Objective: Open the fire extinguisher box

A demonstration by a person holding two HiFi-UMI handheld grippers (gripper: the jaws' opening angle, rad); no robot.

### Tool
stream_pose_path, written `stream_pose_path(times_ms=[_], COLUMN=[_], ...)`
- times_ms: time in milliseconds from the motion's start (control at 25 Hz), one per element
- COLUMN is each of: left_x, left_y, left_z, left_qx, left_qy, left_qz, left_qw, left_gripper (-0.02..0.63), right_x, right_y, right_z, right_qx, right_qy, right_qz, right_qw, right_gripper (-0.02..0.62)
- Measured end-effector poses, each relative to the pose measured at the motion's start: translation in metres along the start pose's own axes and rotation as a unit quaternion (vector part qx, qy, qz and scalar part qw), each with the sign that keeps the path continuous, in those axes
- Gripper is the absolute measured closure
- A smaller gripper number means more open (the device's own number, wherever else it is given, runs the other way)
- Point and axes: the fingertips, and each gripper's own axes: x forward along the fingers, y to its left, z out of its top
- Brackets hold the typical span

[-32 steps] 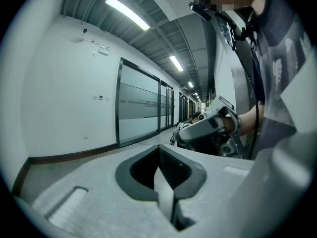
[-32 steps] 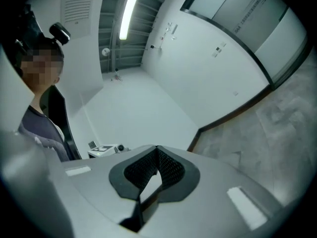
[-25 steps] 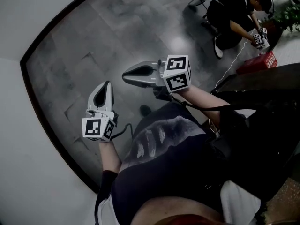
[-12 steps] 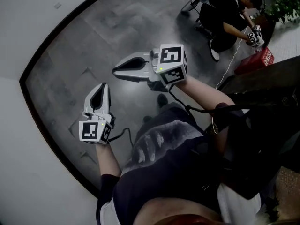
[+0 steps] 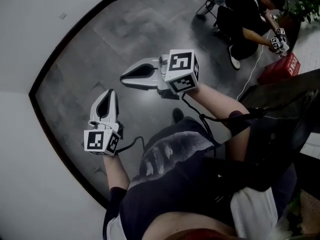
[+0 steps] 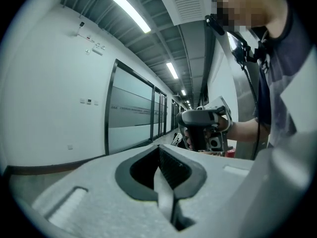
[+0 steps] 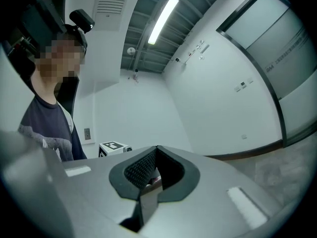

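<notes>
- The left gripper [image 5: 110, 91] is held over the grey floor [image 5: 75, 69], with its jaws closed on nothing.
- The right gripper [image 5: 123, 77] is held near it, to the right, with its jaws likewise closed and empty.
- A red box [image 5: 279, 69] is seen on the floor at the far right, beside a crouching person [image 5: 245, 14] and well apart from both grippers.

Floor [image 5: 100, 49] lies open ahead; wall [image 5: 30, 34] hems the left, a crouching person [image 5: 245, 14] upper right.

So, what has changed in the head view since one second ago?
The right gripper shifted slightly left and up in the head view; the baseboard corner slid downward, so the person seems to be walking. The left gripper hardly moved. Both stay shut and empty.
</notes>
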Motion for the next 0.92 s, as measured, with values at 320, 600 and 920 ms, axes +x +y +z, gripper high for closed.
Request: stream_pose_path(times_ms=[320, 600, 920], left_x=[0.009, 0.038, 0.099], left_y=[0.002, 0.019, 0.021], left_z=[-0.02, -0.022, -0.01], left_qx=[0.004, -0.038, -0.08], left_qy=[0.03, 0.016, -0.037], left_qz=[-0.004, -0.037, -0.108], left_qw=[0.9995, 0.9984, 0.9902], left_gripper=[0.603, 0.603, 0.603], right_x=[-0.01, -0.013, -0.019], right_y=[-0.015, -0.026, -0.041], right_z=[-0.002, 0.018, 0.038], right_qx=[0.014, -0.002, 0.025], right_qy=[-0.019, -0.052, -0.055], right_qz=[-0.001, -0.004, -0.035], right_qw=[1.0, 0.999, 0.998], right_gripper=[0.597, 0.597, 0.597])
